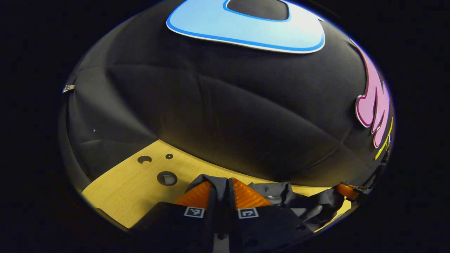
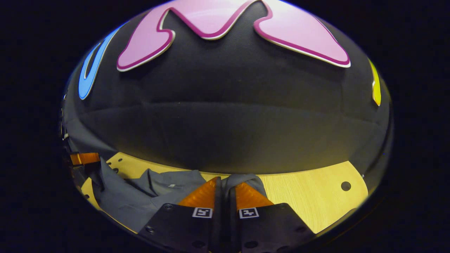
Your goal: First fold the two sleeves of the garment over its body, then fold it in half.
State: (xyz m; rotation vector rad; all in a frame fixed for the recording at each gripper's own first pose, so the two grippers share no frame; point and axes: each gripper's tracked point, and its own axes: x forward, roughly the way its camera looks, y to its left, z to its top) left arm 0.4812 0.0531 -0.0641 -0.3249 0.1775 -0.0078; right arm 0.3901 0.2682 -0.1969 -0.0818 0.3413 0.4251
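A: Left gripper view: we log the left tool (image 1: 222, 191) clenched on a fold of the dark grey fabric garment (image 1: 302, 202), which trails right over the pale wooden table (image 1: 133, 186).

B: Right gripper view: we log the right tool (image 2: 225, 191) pinching the garment's edge (image 2: 242, 179); the rest lies crumpled to its left on the table.

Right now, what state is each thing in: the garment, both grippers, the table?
Garment: dark grey, rumpled, stretched between both grippers, an edge pinched in each.
Left gripper: jaws shut on a fold of the garment.
Right gripper: jaws shut on a fold of the garment.
Table: light wood, holes in its top, garment lying partly on it.
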